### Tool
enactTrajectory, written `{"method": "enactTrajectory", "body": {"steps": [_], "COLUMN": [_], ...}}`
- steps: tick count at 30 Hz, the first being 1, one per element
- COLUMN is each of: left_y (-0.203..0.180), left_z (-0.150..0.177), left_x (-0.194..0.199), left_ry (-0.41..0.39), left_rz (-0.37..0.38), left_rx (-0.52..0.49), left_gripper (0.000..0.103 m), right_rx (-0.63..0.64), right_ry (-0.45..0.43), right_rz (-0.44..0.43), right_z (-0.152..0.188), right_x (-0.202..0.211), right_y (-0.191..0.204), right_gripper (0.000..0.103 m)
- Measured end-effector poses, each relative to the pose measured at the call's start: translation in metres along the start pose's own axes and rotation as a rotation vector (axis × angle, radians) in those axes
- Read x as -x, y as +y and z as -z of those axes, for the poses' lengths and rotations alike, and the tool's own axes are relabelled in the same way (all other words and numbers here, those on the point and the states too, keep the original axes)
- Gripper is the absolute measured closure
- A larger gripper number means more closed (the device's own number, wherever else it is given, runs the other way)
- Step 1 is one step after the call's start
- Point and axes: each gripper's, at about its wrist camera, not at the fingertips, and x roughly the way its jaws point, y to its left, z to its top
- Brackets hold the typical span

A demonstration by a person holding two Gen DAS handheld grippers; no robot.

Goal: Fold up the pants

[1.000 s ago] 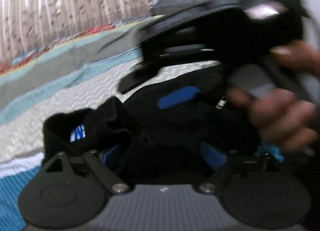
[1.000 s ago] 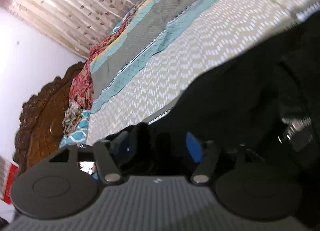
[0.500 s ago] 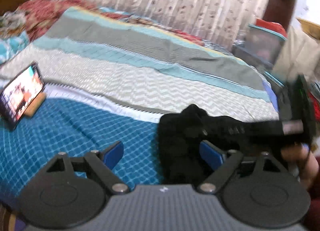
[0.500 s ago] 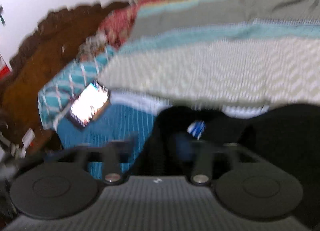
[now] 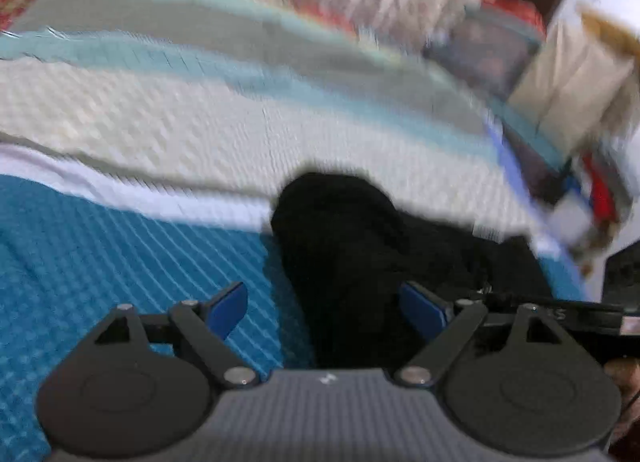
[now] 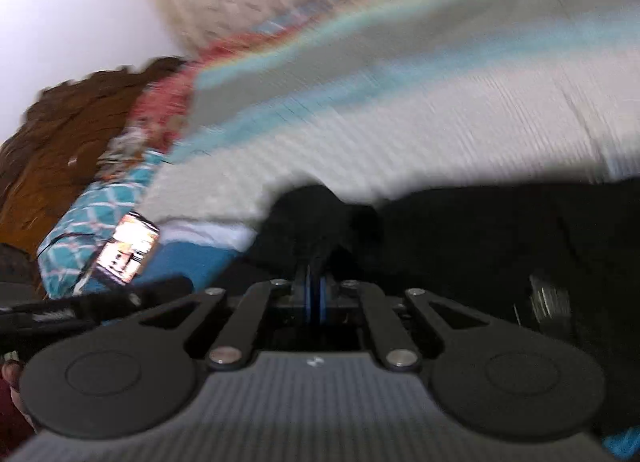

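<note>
The black pants (image 5: 360, 246) lie bunched on the bed, seen blurred in both views. My left gripper (image 5: 326, 308) is open, its blue pads either side of the near edge of the pants, holding nothing. My right gripper (image 6: 314, 294) is shut on a fold of the black pants (image 6: 460, 238), the blue pads pressed together with cloth rising between them. The other gripper's black body shows at the right edge of the left wrist view (image 5: 580, 312) and at the left of the right wrist view (image 6: 80, 306).
The bed has a striped cover of cream (image 5: 160, 117), grey and teal bands and a blue waffle blanket (image 5: 100, 262). A lit phone (image 6: 128, 250) stands at the left near a carved wooden headboard (image 6: 60, 141). Boxes and clutter (image 5: 500, 49) stand beyond the bed's right edge.
My right gripper has closed on the pants; it was open before. My left gripper stays open and has swung toward the bed's right side. Both views are motion-blurred.
</note>
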Motion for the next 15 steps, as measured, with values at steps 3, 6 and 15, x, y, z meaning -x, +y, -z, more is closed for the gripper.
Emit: {"method": "enactTrajectory", "body": {"steps": [3, 6, 15], "left_y": [-0.007, -0.001, 0.004], "left_z": [0.01, 0.011, 0.004], "left_x": [-0.037, -0.039, -0.03], "left_ry": [0.132, 0.129, 0.14], "left_rz": [-0.035, -0.033, -0.06], "left_rx": [-0.002, 0.044, 0.081], "left_gripper": [0.007, 0.005, 0.007], "right_rx": [-0.155, -0.118, -0.11], "right_ry": [0.041, 0.011, -0.024], "right_rz": [-0.011, -0.024, -0.052], "right_z": [0.016, 0.007, -0.019], "right_x": [-0.019, -0.01, -0.053], "right_y": [-0.029, -0.022, -0.018], "right_gripper": [0.096, 0.086, 0.04]}}
